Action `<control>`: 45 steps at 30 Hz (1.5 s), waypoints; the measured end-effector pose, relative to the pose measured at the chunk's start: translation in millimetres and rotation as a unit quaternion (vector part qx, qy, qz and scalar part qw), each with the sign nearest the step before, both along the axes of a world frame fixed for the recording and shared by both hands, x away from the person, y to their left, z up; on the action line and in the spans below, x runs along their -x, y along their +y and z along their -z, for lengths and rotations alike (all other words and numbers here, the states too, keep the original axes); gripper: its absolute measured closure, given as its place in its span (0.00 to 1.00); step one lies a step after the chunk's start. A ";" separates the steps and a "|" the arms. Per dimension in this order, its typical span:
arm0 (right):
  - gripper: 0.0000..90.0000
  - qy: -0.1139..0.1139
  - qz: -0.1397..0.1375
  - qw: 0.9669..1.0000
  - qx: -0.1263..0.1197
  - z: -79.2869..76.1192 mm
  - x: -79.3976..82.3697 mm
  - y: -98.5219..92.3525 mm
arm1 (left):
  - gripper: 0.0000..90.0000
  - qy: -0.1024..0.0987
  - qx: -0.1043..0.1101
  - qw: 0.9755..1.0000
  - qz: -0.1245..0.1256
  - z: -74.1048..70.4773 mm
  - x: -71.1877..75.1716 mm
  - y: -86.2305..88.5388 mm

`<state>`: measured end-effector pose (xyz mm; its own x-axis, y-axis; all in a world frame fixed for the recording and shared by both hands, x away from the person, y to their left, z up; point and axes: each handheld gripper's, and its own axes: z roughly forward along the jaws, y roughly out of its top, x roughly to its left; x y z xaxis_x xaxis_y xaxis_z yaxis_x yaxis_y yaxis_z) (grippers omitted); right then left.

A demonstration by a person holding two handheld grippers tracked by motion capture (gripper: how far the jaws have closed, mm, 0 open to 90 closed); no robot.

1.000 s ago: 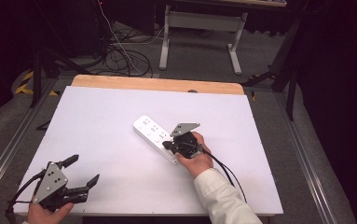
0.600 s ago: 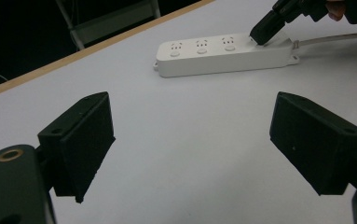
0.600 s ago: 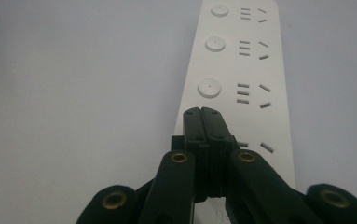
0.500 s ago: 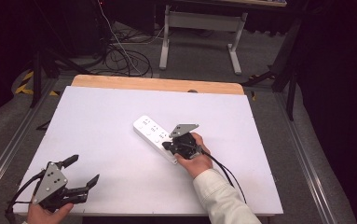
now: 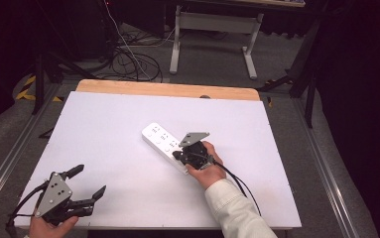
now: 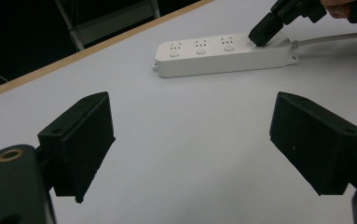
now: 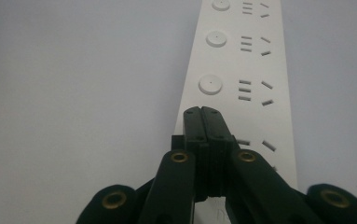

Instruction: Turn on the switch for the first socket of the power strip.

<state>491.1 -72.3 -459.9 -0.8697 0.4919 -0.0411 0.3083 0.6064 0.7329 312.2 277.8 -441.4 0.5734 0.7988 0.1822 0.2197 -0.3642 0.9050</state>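
Over the last second very little had changed: the right gripper [image 5: 178, 155] had stayed at the near end of the long white plastic power strip [image 5: 163, 143], with only a slight settling of the hand, and the left gripper [image 5: 89, 184] had kept to the near left corner of the white-topped table [image 5: 103, 124]. That stillness read as a press being held rather than a reach under way, most likely on the switch button of the socket nearest the cable, though whether the button had actually gone down could not be told. The right gripper's jaws were closed tight against each other with nothing between them, their joined tips resting on the strip's top face, as the right gripper view showed. The left gripper's jaws stood wide apart and empty, facing the strip from well away. The power strip lay flat, a little right of the table's centre, set diagonally with its far end pointing toward the far left corner. It was a slim rectangular block with rounded edges, carrying a row of sockets, each paired with a round button [image 7: 210, 84], and a grey cable [image 6: 334, 38] leaving its near end.
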 end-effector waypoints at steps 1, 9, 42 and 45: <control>1.00 0.001 0.001 1.000 0.000 0.1 -0.3 -0.1 | 0.16 0.000 0.000 1.000 0.000 0.0 0.1 0.0; 1.00 -0.006 0.004 1.000 0.008 0.2 2.1 2.4 | 0.16 0.000 -0.003 1.000 0.001 0.1 0.3 -1.1; 1.00 -0.030 0.019 0.999 -0.034 -37.7 16.9 -4.5 | 0.16 0.010 -0.004 1.000 0.001 3.6 -4.0 -5.9; 1.00 -0.031 0.016 0.999 -0.033 -40.3 19.4 -6.4 | 0.16 0.009 -0.005 1.000 0.000 2.9 -3.3 -5.8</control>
